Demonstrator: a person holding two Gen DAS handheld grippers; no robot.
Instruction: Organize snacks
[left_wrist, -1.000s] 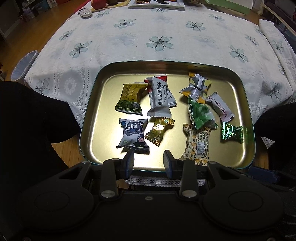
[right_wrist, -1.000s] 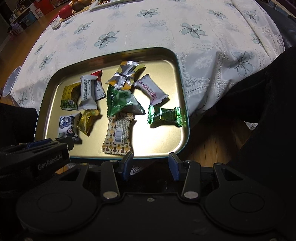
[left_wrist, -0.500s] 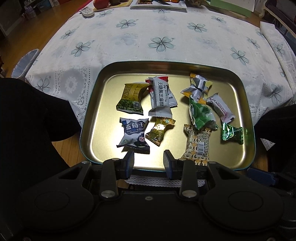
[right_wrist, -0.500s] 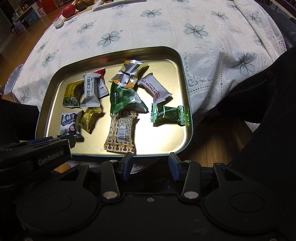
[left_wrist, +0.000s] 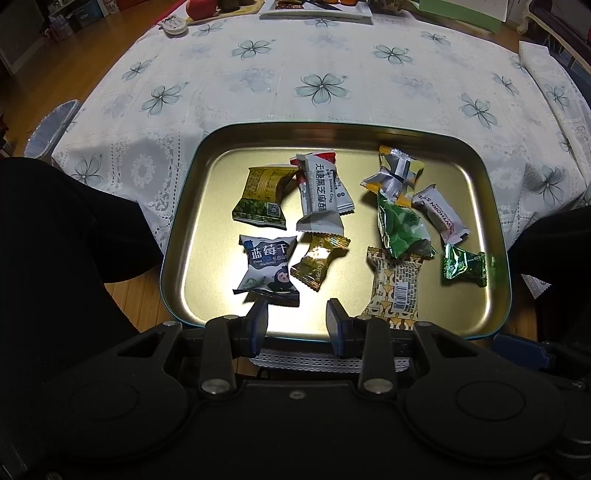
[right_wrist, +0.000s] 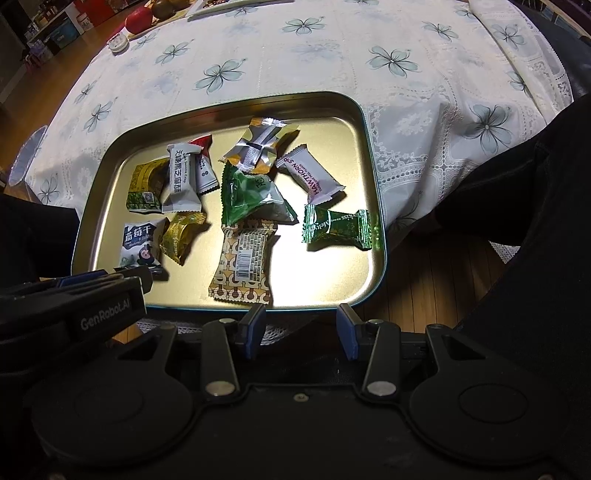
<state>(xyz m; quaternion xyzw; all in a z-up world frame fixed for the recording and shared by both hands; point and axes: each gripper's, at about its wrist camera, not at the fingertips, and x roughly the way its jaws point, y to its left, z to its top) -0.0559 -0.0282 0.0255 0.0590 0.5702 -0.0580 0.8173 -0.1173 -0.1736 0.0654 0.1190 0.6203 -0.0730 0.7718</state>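
Just above my left gripper (left_wrist: 296, 314), jaws part-open and empty, the blueberry packet (left_wrist: 266, 266) lay at the tray's (left_wrist: 177, 236) lower left, nearer it than my right gripper (right_wrist: 300, 320).

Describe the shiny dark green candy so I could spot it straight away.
Start at the gold metal tray on the flowered tablecloth. The dark green candy lies alone near the tray's right wall, just below the white hawthorn-labelled packet. Unlike the bigger, paler green pouch beside it, it is small and glossy, with crimped foil ends.
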